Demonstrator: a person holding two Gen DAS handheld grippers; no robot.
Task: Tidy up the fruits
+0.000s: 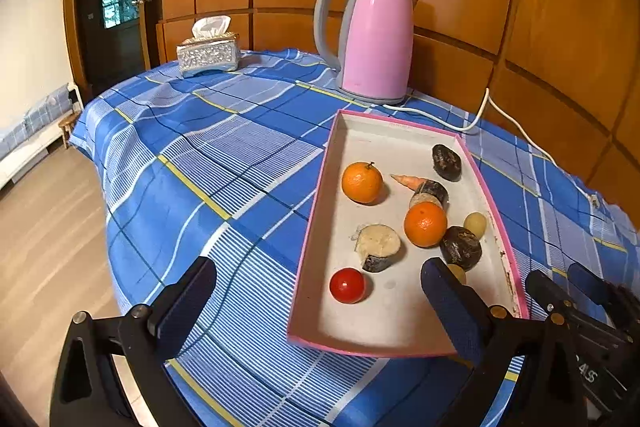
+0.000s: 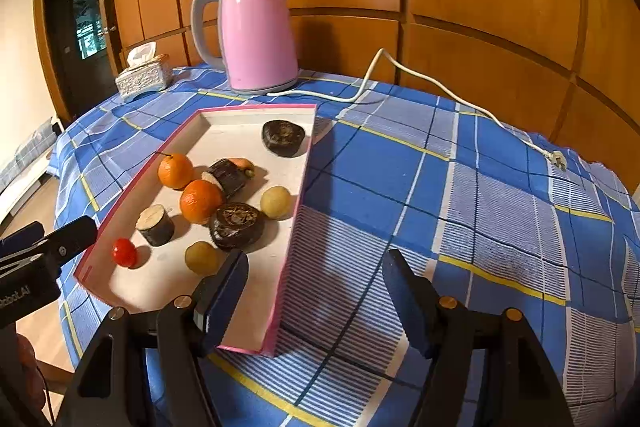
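A shallow pink-rimmed tray [image 1: 316, 195] [image 2: 298, 187] lies on the blue plaid table. It holds two oranges [image 1: 362, 183] [image 1: 425, 224] [image 2: 175, 171] [image 2: 200, 201], a red cherry tomato [image 1: 347, 285] [image 2: 124, 252], a small carrot [image 1: 408, 180], dark cut root pieces [image 1: 378, 247] [image 2: 156, 225], dark round lumps [image 1: 461, 247] [image 2: 237, 226] and yellowish small fruits [image 1: 475, 224] [image 2: 275, 201] [image 2: 202, 257]. My left gripper [image 1: 318, 301] is open and empty, straddling the tray's near left wall. My right gripper [image 2: 316, 291] is open and empty, straddling the tray's near right wall.
A pink kettle [image 1: 372, 39] [image 2: 256, 31] stands behind the tray, its white cord [image 2: 440, 87] trailing right across the cloth. A silver tissue box [image 1: 208, 55] [image 2: 144, 77] sits at the far left. The table's edge drops to wooden floor [image 1: 48, 227] on the left.
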